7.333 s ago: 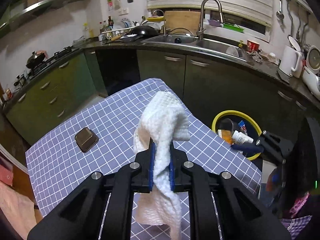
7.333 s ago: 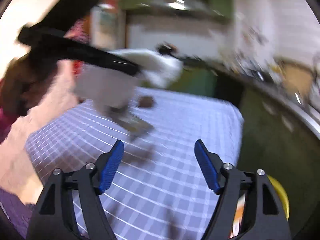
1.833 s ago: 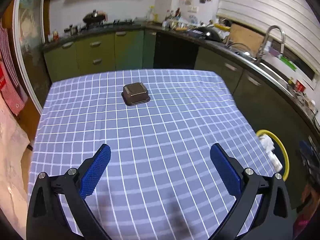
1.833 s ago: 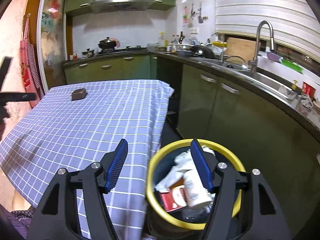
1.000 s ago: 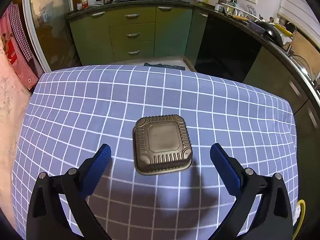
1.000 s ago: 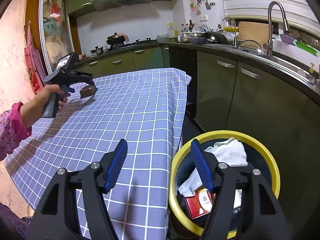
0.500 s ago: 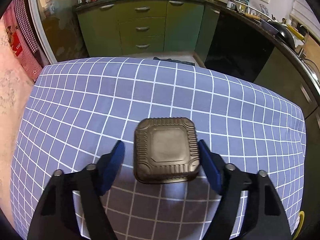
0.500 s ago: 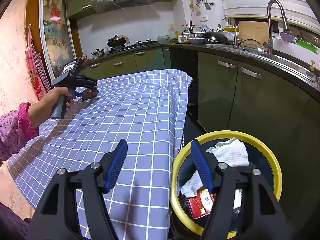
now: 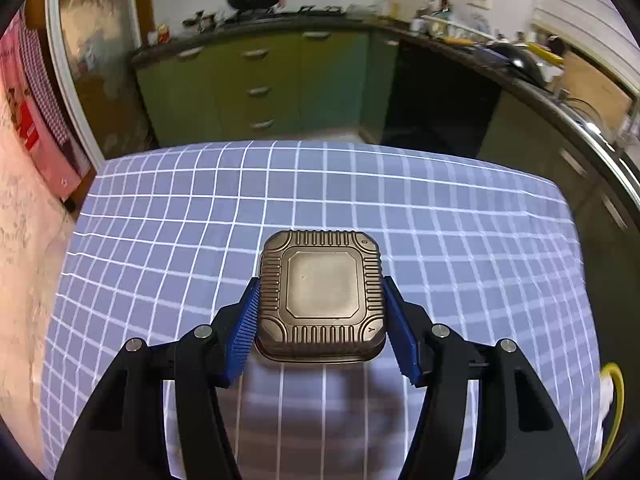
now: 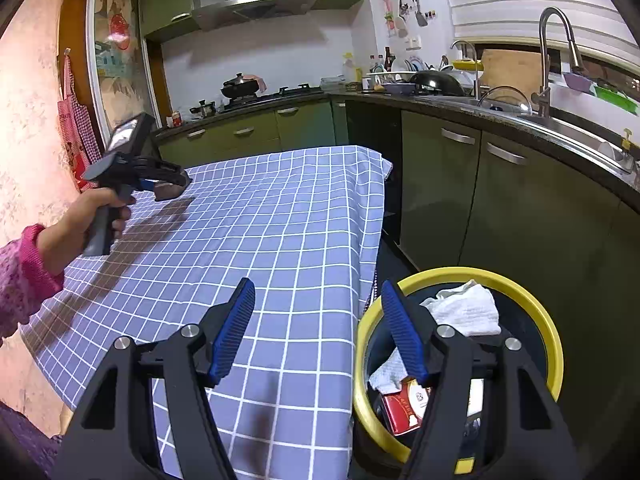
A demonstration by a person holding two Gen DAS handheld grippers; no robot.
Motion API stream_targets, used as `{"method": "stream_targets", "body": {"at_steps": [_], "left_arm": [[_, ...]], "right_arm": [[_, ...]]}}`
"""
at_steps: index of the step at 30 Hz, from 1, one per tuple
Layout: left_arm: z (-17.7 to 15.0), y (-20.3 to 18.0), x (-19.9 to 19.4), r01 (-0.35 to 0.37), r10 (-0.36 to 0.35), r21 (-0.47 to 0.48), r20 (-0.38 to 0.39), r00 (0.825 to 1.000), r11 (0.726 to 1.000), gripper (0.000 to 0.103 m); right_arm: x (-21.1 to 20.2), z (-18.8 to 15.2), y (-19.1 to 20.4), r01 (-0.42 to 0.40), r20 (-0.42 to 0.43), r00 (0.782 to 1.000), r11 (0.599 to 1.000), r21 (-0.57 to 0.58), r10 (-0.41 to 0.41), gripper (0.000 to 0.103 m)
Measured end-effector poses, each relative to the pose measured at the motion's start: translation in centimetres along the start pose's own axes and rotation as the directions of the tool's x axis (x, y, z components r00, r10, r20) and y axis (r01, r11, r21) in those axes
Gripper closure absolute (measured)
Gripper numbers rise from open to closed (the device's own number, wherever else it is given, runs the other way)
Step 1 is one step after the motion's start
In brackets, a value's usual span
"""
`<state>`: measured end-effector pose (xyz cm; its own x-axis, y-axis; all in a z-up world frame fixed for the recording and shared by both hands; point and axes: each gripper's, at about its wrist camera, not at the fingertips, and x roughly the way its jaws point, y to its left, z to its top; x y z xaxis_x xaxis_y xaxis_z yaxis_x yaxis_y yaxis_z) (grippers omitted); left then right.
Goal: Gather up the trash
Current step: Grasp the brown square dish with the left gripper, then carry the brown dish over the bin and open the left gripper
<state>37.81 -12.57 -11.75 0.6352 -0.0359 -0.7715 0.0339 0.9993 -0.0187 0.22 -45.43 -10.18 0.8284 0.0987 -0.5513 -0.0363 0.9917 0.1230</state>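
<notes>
left wrist: left gripper (image 9: 322, 320) jaws closing, pads against a brown ribbed square container (image 9: 322, 294), bottom up above the checked tablecloth (image 9: 440, 220) | right wrist: right gripper (image 10: 318, 330) jaws apart, empty, by yellow-rimmed trash bin (image 10: 554, 344); container (image 10: 168, 190) far across table

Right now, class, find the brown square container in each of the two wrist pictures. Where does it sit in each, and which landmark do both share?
Left wrist view: the brown square container fills the lower centre, upside down between the left gripper fingers, which are closing on it.
Right wrist view: small at the left, mostly hidden in that gripper.
Shared landmark: the checked tablecloth.
</notes>
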Motion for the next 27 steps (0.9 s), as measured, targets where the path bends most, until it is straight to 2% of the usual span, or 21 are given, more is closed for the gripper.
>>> {"method": "stream_targets", "body": {"at_steps": [9, 16, 22, 27], "left_arm": [[-6.1, -2.6, -8.9, 0.076, -0.087, 0.148, 0.070, 0.994, 0.986, 0.044], [-10.1, -7.7, -14.5, 0.155, -0.187, 0.276, 0.094, 0.978, 0.949, 0.044], [-12.9, -13.9, -17.2, 0.264, -0.305, 0.391, 0.044, 0.951, 0.882, 0.044], [-15.2, -20.4, -18.7, 0.364, -0.401, 0.486, -0.032, 0.916, 0.795, 0.044]], "right_arm": [[-2.0, -0.7, 0.6, 0.012, 0.007, 1.000, 1.000, -0.010, -0.012, 0.041], [-4.9, -1.8, -0.8, 0.062, 0.021, 0.998, 0.998, 0.019, -0.062, 0.041], [-7.4, -3.3, -4.0, 0.153, 0.017, 0.988, 0.985, 0.075, -0.154, 0.041], [-9.9, -4.9, -8.0, 0.246, 0.014, 0.968, 0.955, 0.168, -0.252, 0.040]]}}
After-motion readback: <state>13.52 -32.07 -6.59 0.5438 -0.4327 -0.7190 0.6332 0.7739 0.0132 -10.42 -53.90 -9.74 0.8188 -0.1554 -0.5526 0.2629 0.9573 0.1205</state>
